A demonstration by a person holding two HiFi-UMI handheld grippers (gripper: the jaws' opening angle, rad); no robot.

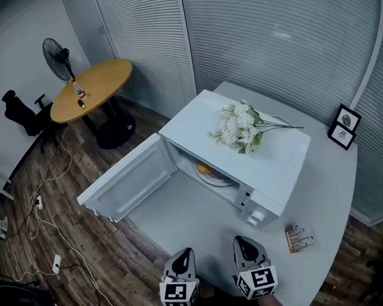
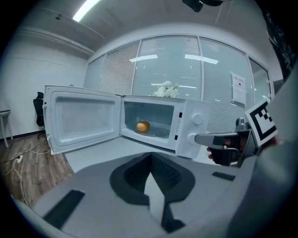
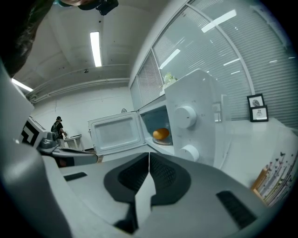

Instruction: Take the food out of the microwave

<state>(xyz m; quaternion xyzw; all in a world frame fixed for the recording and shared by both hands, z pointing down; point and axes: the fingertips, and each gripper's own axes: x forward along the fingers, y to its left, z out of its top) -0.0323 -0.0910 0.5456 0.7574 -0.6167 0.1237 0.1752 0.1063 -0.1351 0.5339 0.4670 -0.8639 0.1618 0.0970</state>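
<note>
A white microwave (image 1: 257,171) stands on the pale table (image 1: 323,193) with its door (image 1: 125,179) swung wide open to the left. Inside, an orange piece of food (image 1: 204,168) lies on a plate; it also shows in the left gripper view as food (image 2: 143,126) and in the right gripper view as food (image 3: 160,134). My left gripper (image 1: 184,254) and right gripper (image 1: 244,242) hover side by side near the table's front edge, well short of the microwave. Both point toward it, shut and empty: the left gripper (image 2: 150,155) and the right gripper (image 3: 149,155) each show pads meeting.
White flowers (image 1: 242,128) lie on top of the microwave. A small printed card (image 1: 299,238) sits on the table at the right, two framed pictures (image 1: 344,127) at the far right edge. Beyond the table are a round wooden table (image 1: 90,89), a fan (image 1: 57,59), a chair and floor cables.
</note>
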